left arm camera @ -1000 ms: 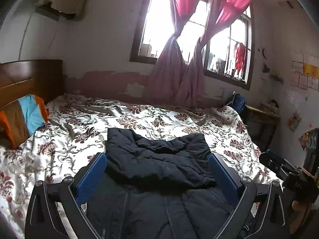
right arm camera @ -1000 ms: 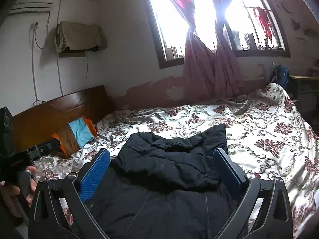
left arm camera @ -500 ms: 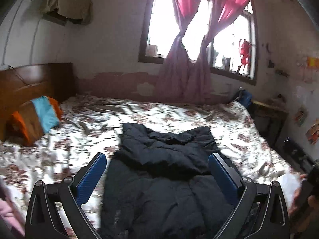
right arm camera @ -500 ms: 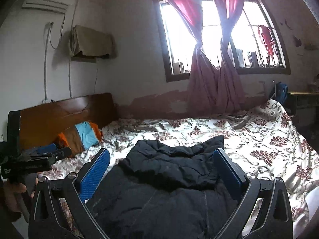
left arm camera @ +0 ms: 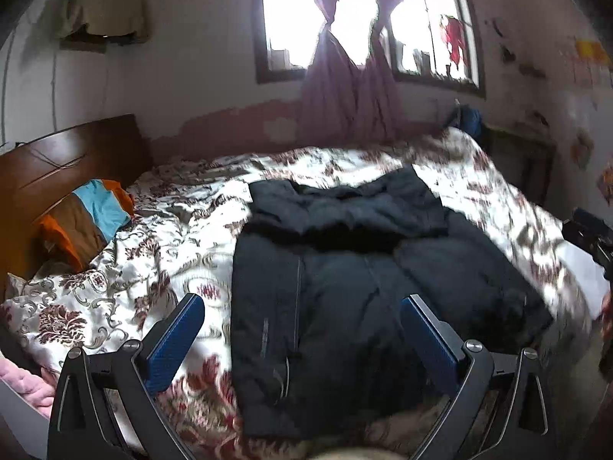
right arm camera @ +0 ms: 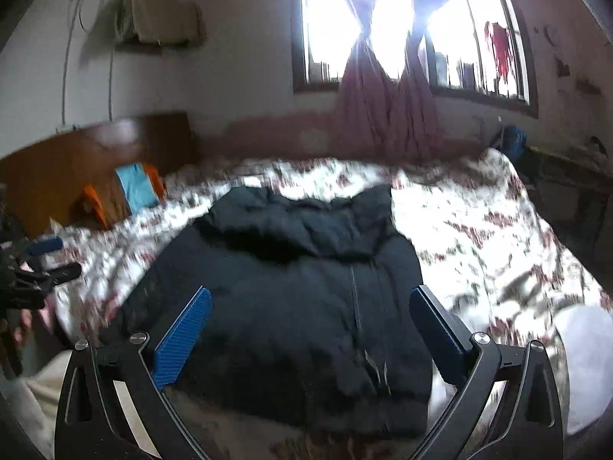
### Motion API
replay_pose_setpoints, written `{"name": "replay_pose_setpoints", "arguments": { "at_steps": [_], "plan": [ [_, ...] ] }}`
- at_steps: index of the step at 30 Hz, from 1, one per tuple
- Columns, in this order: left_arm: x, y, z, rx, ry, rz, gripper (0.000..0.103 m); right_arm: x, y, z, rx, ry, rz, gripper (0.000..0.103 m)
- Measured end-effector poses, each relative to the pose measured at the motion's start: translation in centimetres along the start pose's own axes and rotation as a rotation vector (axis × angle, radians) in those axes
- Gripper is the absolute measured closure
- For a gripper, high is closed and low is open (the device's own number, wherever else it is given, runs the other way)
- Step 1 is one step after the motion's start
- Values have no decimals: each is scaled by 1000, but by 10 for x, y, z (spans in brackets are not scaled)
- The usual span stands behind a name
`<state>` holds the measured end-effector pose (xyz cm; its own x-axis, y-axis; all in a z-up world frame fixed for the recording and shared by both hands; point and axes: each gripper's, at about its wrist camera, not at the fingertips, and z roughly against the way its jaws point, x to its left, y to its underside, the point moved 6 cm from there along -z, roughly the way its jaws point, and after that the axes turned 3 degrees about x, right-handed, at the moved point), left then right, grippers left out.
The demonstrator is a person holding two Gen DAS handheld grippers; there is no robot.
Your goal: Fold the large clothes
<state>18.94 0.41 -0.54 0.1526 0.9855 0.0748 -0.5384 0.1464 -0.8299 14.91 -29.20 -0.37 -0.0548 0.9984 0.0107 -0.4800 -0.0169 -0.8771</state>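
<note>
A black padded jacket [left arm camera: 345,287] is laid front-up on the floral bedspread [left arm camera: 134,268], near the edge of the bed closest to the cameras. Its hood end is pointed toward the window [left arm camera: 345,19]; its hem is toward the viewer. A sleeve is seen folded across the jacket's right part in the left wrist view, where a puffy dark bulge lies over the body. The centre zipper line is visible in the right wrist view [right arm camera: 356,306].

The left gripper [left arm camera: 302,339] is held above the jacket's lower part, its blue-padded fingers [left arm camera: 176,341] spread wide, nothing between them. The right gripper [right arm camera: 310,329] is likewise spread wide over the jacket's lower half, nothing grasped, fingers [right arm camera: 184,337] apart from the fabric as far as can be told. Both views are motion-blurred, the right wrist one more so.

An orange, brown and blue pillow [left arm camera: 84,222] is propped against the wooden headboard [left arm camera: 65,161] at the left. Pink curtains [right arm camera: 383,107], knotted in the middle, are hung at the window. A blue bag [right arm camera: 511,140] is seen beyond the bed's far corner. The other gripper is glimpsed at the edge of each view.
</note>
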Motion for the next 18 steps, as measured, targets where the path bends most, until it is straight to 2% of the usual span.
{"name": "replay_pose_setpoints", "arguments": {
  "at_steps": [5,10,14,18],
  "plan": [
    [-1,39,-5,84,32,-39,0,-6,43,0,95,44,-19,2],
    [1,69,-10,171,53,-38,0,-5,82,-7,194,82,-10,2],
    [-4,86,-18,233,54,-53,0,-2,95,-13,232,117,24,2],
    [-14,101,-35,313,41,-87,0,-1,102,-23,253,213,129,2]
  ]
}}
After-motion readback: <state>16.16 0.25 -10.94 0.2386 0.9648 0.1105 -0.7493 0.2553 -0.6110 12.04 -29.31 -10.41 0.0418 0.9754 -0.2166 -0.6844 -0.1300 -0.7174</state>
